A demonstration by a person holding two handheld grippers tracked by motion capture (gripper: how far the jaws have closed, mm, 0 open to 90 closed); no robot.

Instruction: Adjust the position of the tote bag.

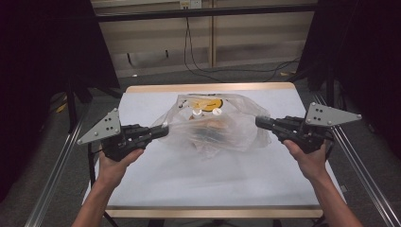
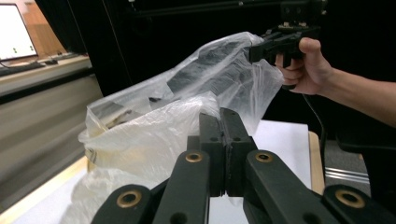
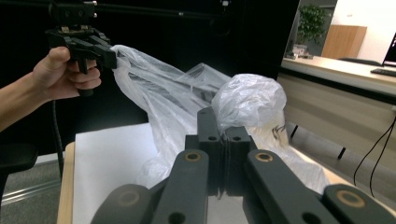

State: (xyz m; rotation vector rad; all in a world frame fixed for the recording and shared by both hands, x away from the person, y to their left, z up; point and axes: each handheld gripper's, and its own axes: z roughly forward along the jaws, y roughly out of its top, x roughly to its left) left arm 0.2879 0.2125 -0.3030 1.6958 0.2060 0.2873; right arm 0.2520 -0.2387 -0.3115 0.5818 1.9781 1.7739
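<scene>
High view, left tool and right tool clenched on plastic bag edges, bare table in front.

High view overhead, gripper views facing, sharing bag

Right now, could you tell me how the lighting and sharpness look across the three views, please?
High view: dim and soft, with dark surroundings; the white table is brightest, and the clear plastic bag shows faint glare. Left gripper view: the left gripper fairly sharp up close, a bright washed-out screen top left. Right gripper view: the right gripper crisp, the lit office behind slightly overexposed.
</scene>
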